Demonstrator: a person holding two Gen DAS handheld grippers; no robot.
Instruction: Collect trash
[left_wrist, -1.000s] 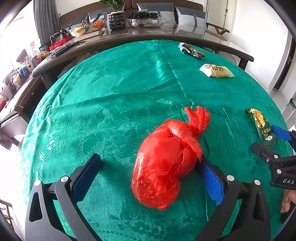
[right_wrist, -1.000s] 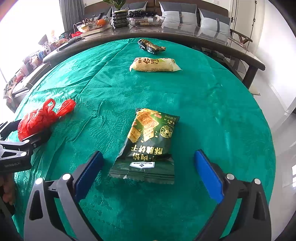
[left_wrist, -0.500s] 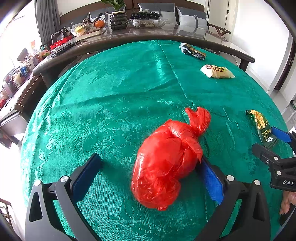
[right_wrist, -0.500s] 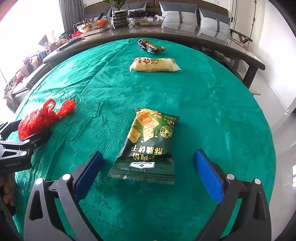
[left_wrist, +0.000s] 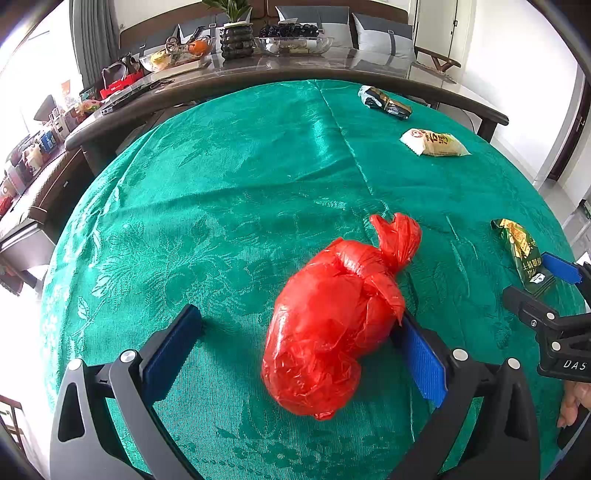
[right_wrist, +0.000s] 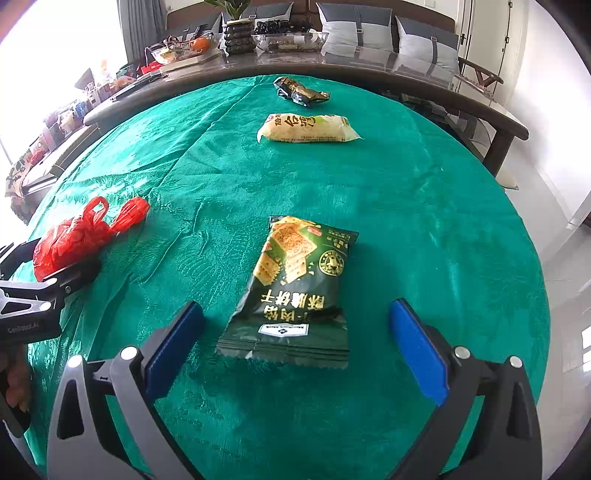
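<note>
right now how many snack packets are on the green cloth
3. A dark green cracker packet lies between the right gripper fingers, a pale yellow packet lies farther back, and a crumpled dark wrapper sits nearest the far edge.

A: Any text showing?
B: "DAS" is showing in white on the right gripper (left_wrist: 565, 295) body, rest cut off. "GenRobot.AI" is reading faintly on the left gripper (right_wrist: 48, 258).
A: Packets?
B: Green cracker packet (right_wrist: 295, 284) is carrying gold Chinese characters upside down; pale yellow packet (right_wrist: 308, 128) also Chinese — not transcribing.
</note>
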